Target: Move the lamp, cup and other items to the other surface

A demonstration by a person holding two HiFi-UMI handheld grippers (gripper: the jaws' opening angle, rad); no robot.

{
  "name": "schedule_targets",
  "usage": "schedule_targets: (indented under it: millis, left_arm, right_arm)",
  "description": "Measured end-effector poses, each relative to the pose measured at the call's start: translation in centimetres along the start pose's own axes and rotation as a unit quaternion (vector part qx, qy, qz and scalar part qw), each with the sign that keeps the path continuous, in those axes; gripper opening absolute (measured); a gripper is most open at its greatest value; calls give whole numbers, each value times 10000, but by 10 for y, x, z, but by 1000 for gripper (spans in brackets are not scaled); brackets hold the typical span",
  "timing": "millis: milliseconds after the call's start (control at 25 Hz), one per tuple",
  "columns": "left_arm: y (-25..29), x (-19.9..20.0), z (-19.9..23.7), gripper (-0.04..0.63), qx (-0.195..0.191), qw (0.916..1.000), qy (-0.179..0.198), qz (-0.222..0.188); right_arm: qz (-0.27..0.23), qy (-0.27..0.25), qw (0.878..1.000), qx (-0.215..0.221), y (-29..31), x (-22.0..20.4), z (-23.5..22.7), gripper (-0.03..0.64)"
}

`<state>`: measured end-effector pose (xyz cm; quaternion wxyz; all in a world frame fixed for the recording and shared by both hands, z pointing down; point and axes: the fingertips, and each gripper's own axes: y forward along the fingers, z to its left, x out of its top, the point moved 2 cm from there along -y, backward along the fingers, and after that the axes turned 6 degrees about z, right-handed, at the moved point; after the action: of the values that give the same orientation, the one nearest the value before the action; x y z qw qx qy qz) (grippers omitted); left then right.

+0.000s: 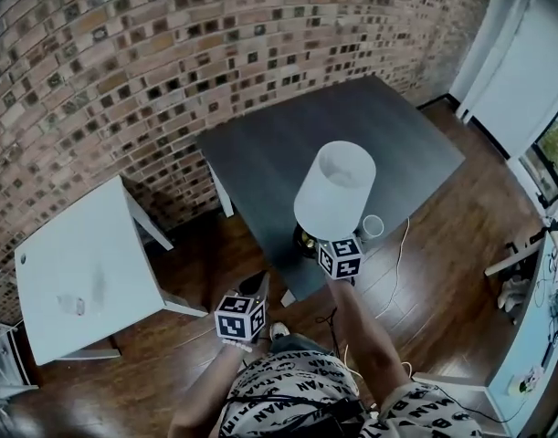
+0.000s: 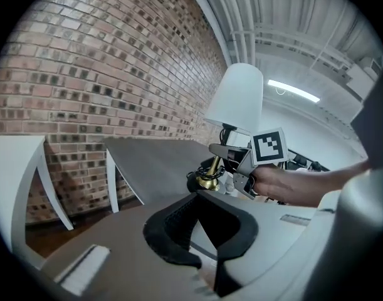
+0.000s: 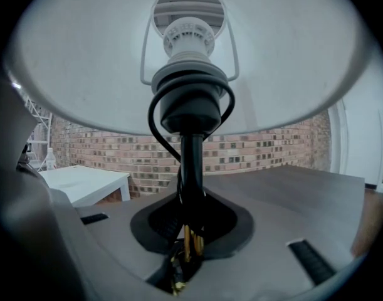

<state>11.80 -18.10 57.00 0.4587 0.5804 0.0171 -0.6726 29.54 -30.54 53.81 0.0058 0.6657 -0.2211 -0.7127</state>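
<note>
A lamp with a white shade (image 1: 335, 188) and a brass foot (image 1: 306, 240) stands near the front edge of the dark grey table (image 1: 288, 144). My right gripper (image 1: 319, 245) is shut on its black stem (image 3: 191, 162) under the shade, with a black cord looped round the stem. A white cup (image 1: 373, 227) sits on the table just right of the lamp. My left gripper (image 1: 257, 286) hangs above the floor off the table's front corner, shut with nothing in it. The left gripper view shows the lamp (image 2: 236, 99) with the right gripper (image 2: 220, 150) on its stem.
A white side table (image 1: 78, 263) stands to the left, by the brick wall (image 1: 169, 53). Between the two tables is wooden floor (image 1: 196, 245). A thin white cord (image 1: 402, 263) trails on the floor to the right. More furniture lines the right edge.
</note>
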Motion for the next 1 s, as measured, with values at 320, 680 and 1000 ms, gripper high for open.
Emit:
schedule_targets:
  millis: [320,680,1000]
  left_arm:
    - [47,13,14,0,-26,9998,14,184]
    - [71,13,26,0,40,9992,-23,395]
    - [79,14,23,0,9,9989,-31,465]
  right_arm:
    - [162,186,9991,-345,29,-30,-60,60]
    - [161,417,9978,-490,46,-47,-87,60]
    - [132,503,9975,-483,44,-52,-88,58]
